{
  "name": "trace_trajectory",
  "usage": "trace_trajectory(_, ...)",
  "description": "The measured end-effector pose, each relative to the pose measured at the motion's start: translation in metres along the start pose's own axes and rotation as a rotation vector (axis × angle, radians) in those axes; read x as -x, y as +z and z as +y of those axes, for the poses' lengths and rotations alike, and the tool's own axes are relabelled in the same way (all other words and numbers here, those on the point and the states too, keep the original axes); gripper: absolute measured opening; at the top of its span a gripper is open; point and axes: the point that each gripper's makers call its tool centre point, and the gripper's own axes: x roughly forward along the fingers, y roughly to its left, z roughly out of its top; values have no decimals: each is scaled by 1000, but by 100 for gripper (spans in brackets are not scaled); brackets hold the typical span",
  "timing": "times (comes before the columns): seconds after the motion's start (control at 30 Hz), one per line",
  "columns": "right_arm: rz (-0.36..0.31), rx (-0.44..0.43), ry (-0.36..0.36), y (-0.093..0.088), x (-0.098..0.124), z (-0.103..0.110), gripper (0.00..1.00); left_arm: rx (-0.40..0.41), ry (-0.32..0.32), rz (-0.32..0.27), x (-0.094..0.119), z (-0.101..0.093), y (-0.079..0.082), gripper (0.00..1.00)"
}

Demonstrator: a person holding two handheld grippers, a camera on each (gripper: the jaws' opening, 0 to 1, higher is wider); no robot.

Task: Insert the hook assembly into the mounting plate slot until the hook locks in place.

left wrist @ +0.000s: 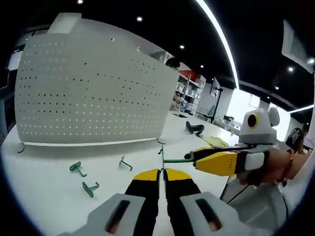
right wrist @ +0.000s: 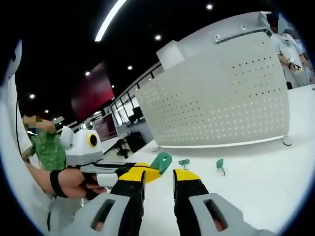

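The green hook assembly (left wrist: 173,160) is seen in the left gripper view as a thin green wire piece lying crosswise just above the tips of the left gripper (left wrist: 162,173), whose yellow-tipped jaws stand together with only a hairline gap; whether they pinch the hook's upright end cannot be told. The right gripper (left wrist: 196,156) comes in from the right, held by a hand (left wrist: 275,167), and its jaws look closed on the other end of the same hook. Behind stands the white perforated mounting plate (left wrist: 93,88), upright on the white surface (left wrist: 44,191). Three more hooks lie on the surface in front of the plate: two green ones (left wrist: 76,168) (left wrist: 90,188) and a grey wire one (left wrist: 125,162). In the right gripper view, the right gripper (right wrist: 158,177) has its jaws apart, with a green hook piece (right wrist: 161,162) just above and between the tips, apparently not gripped from this angle. The left gripper (right wrist: 133,173) enters from the left, held by a hand (right wrist: 71,183). Two green hooks (right wrist: 184,162) (right wrist: 220,165) lie on the surface (right wrist: 256,187) near the foot of the perforated plate (right wrist: 216,98).
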Motion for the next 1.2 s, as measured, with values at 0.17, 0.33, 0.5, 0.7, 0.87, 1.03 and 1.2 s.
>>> trace_trajectory(0.17, -6, -24, 3, 2, -1, 1, 15, -25, -14, -32, 1, -6, 6, 4)
trace_trajectory(0.33, -2, -27, 16, 2, -2, 5, 12, -52, -24, -42, 0, -10, 8, 4)
trace_trajectory(0.5, -5, -30, 13, 3, -3, 4, 9, -93, -32, -53, 1, -14, 8, 4)
trace_trajectory(0.7, -9, -76, 6, 4, -3, 1, 6, -142, -34, -80, 0, -18, 11, 4)
trace_trajectory(0.87, -14, -77, 6, 6, -2, 2, 4, -207, -29, -110, 1, -21, 15, 4)
trace_trajectory(1.03, -19, -128, 14, 5, -2, 2, 3, -240, -26, -122, 2, -21, 16, 4)
trace_trajectory(1.2, 3, -187, 22, 5, 0, 5, 1, -239, -30, -116, 2, -22, 15, 4)
